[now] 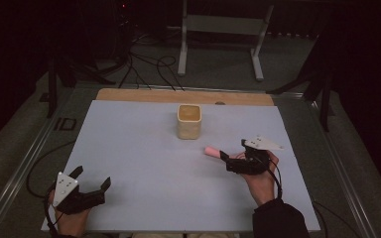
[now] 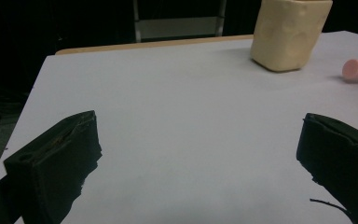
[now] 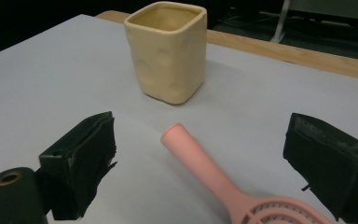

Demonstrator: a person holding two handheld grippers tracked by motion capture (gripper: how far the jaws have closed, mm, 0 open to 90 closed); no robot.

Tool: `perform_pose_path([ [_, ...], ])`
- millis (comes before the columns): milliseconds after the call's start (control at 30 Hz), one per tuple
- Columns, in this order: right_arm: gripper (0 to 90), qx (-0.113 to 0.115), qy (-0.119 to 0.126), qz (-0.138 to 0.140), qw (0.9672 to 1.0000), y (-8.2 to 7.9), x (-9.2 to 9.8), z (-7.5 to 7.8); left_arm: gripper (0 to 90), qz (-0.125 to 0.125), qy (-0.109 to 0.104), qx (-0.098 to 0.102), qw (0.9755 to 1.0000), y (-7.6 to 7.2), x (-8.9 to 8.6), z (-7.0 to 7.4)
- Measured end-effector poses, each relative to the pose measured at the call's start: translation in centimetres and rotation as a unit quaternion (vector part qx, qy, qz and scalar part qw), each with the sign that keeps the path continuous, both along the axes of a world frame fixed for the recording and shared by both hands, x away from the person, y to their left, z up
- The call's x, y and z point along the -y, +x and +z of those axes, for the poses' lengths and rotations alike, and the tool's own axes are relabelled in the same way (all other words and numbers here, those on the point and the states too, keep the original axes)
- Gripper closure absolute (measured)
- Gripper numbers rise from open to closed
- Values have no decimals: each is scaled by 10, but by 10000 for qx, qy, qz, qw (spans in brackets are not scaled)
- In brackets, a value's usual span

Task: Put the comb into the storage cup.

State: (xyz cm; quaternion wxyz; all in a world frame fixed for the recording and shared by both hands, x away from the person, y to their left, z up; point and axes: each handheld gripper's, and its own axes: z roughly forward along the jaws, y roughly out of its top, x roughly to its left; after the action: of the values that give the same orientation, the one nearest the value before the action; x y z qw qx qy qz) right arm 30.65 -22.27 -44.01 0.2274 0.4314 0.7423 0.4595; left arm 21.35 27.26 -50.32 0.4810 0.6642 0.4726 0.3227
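A pink plastic utensil with a round handle and slotted head [image 3: 214,175] lies flat on the white table sheet [image 1: 144,148], between the wide-spread jaws of the right gripper [image 3: 205,163], touching neither; its head is cut off at the frame's lower edge. The handle tip points toward a cream square ceramic cup [image 3: 168,51] standing upright nearby. The left gripper [image 1: 92,181], jaws also wide and holding nothing, rests well apart at the near left.

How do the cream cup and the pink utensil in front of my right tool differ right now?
The cream cup stands upright with its mouth open upward; the pink utensil lies flat on the white table.
The cup is squarish, blocky and dimpled; the utensil has a slim round handle ending in a slotted head.
The utensil lies between the jaws of the open right tool; the cup stands farther out, apart from it.
Neither is gripped.
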Motion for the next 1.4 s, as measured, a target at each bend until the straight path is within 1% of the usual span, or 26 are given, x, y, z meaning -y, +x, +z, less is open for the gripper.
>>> perform_pose_path([
  [100, 90, -54, -37, 14, 10000, 6, -5, 0, 3, 3, -12, 1, 10000, 0, 0, 0],
  [267, 95, -131, -2, -9, 9999, 15, -10, -1, 3, -7, -21, -2, 10000, 0, 0, 0],
  [367, 111, -214, 66, -50, 9997, 22, -12, -2, 3, -18, -24, -3, 10000, 0, 0, 0],
  [533, 138, -282, 33, -84, 9996, 32, -18, -4, 2, -28, -23, -3, 10000, 0, 0, 0],
  [633, 218, -254, -22, -117, 9996, 37, -22, -5, 3, -35, -34, -5, 10000, 0, 0, 0],
  [667, 244, -264, -3, -131, 9996, 38, -23, -6, 3, -35, -33, -3, 10000, 0, 0, 0],
  [733, 310, -302, -36, -201, 9993, 41, -25, -8, 3, -38, -35, -2, 10000, 0, 0, 0],
  [800, 361, -345, -38, -191, 9992, 45, -28, -10, 3, -41, -38, -5, 10000, 0, 0, 0],
  [833, 396, -369, -93, -204, 9991, 46, -30, -11, 3, -40, -41, -5, 10000, 0, 0, 0],
  [967, 491, -447, -200, -223, 9986, 52, -36, -15, 3, -44, -37, -10, 10000, -1, -1, 0],
  [1000, 491, -447, -200, -223, 9986, 52, -36, -15, 3, -44, -37, -10, 10000, -1, -1, 0],
  [1033, 535, -522, -211, -205, 9982, 56, -39, -18, 3, -44, -38, -9, 10000, -1, -1, 0],
  [1167, 648, -671, -290, -189, 9971, 64, -43, -26, 3, -37, -48, -14, 10000, -1, -1, -1],
  [1233, 728, -729, -433, -209, 9962, 67, -47, -30, 3, -46, -46, -18, 10000, -1, 0, -1],
  [1333, 895, -762, -636, -277, 9947, 70, -52, -36, 3, -58, -53, -11, 10000, -1, 0, -1],
  [1400, 900, -857, -686, -348, 9933, 72, -54, -39, 3, -68, -58, -13, 10000, -1, -1, -1],
])
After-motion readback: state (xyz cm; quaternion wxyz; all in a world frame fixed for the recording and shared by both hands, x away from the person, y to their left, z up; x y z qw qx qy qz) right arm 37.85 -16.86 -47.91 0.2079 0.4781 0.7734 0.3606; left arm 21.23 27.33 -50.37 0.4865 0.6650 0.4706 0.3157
